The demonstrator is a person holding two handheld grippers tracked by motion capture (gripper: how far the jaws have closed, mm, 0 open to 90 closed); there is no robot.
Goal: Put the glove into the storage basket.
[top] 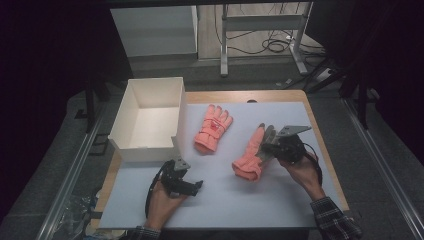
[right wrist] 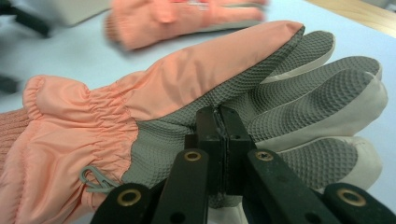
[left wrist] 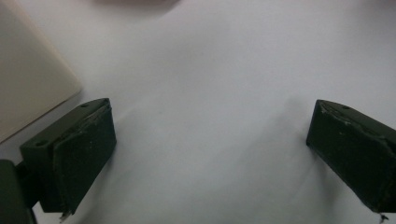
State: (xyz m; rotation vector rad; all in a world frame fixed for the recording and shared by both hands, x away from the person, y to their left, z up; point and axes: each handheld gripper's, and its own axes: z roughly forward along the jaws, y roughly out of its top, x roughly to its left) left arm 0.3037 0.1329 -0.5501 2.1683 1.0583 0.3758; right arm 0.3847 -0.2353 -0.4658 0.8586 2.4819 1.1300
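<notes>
No text, brand, number or sign can be read anywhere. The pink glove (top: 214,128) lying just beside the white box (top: 131,150) carries a small red patch on its back, but whatever is printed there is too small and blurred to make out in the high view, and it is smeared in the right gripper view. The other pink glove (right wrist: 196,100), farther from the box, shows only its grey textured palm and plain fabric, with no lettering. The box walls and the table (top: 280,200) bear no visible markings.
</notes>
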